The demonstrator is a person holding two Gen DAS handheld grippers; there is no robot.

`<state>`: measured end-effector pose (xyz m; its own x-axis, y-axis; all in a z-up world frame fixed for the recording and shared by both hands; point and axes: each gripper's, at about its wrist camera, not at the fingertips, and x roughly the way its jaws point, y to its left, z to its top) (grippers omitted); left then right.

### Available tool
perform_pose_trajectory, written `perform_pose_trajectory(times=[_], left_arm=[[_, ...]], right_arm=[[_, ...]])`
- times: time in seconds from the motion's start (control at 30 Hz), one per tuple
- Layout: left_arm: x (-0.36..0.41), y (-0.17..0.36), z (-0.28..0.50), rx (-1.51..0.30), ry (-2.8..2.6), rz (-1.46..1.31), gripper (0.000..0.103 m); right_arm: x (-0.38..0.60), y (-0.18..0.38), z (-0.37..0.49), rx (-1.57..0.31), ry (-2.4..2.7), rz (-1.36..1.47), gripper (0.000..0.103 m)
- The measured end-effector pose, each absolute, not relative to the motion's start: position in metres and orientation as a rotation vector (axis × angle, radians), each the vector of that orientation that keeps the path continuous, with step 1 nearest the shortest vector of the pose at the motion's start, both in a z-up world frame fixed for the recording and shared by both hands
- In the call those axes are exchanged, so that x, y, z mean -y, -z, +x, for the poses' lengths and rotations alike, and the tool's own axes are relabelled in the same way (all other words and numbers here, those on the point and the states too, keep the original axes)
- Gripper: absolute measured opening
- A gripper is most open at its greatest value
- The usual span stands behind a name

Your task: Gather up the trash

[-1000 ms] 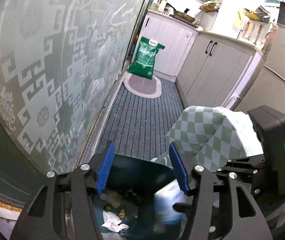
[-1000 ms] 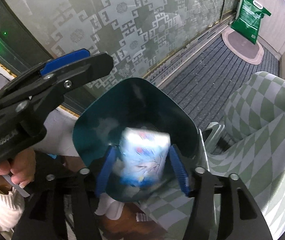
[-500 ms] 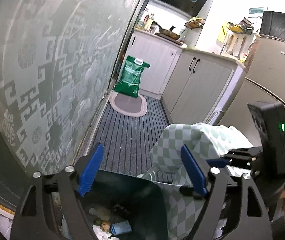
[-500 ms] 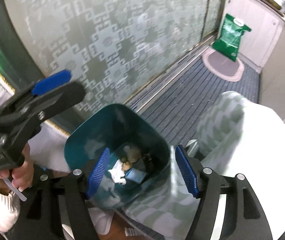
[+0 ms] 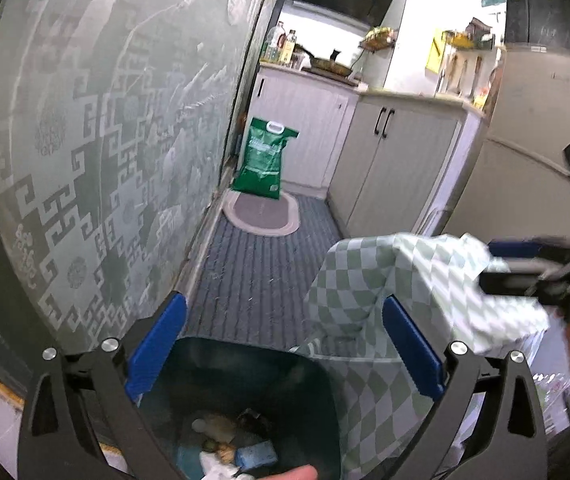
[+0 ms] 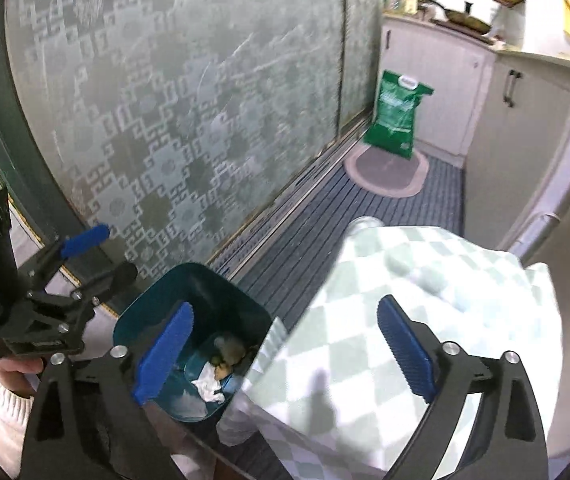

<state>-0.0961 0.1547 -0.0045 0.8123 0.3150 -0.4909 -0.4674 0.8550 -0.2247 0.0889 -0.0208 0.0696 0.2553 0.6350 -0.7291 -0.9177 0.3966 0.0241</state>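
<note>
A teal trash bin (image 5: pixel 245 364) stands on the floor below both grippers; it also shows in the right wrist view (image 6: pixel 189 284). Inside lie a blue-and-white packet (image 5: pixel 256 453), crumpled white paper (image 6: pixel 208 384) and food scraps (image 6: pixel 227 350). My left gripper (image 5: pixel 285 344) is open and empty above the bin. My right gripper (image 6: pixel 285 356) is open and empty, above the bin's right edge and the green-checked cloth (image 6: pixel 425 300). The left gripper also shows at the left of the right wrist view (image 6: pixel 85 256).
A patterned frosted glass sliding door (image 5: pixel 105 140) runs along the left. A green sack (image 5: pixel 265 160) stands on an oval mat (image 5: pixel 261 214) at the far end. White kitchen cabinets (image 5: pixel 397 160) line the right. The checked cloth (image 5: pixel 385 288) covers a table beside the bin.
The right gripper let go of the blue-and-white packet, which now lies in the bin. Both grippers have risen and drawn back from the bin, with their jaws wider.
</note>
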Motion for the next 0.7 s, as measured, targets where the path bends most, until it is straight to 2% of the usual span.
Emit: perform_pose_trajectory(times=[0.07, 0.4, 0.7], left_arm=[[-0.149, 0.007, -0.096, -0.483, -0.438, -0.333, 0.100], [-0.129, 0.027, -0.095, -0.631, -0.484, -0.301, 0.100], [-0.109, 0.028, -0.102, -0.640, -0.470, -0.277, 0.100]], right_arm=[[0.034, -0.076, 0.091, -0.716, -1.094, -0.418, 0.099], [0.096, -0.102, 0.090, -0.652, -1.039, -0.307, 0.100], [0.135, -0.117, 0.076, -0.594, -1.063, -0.267, 0.100]])
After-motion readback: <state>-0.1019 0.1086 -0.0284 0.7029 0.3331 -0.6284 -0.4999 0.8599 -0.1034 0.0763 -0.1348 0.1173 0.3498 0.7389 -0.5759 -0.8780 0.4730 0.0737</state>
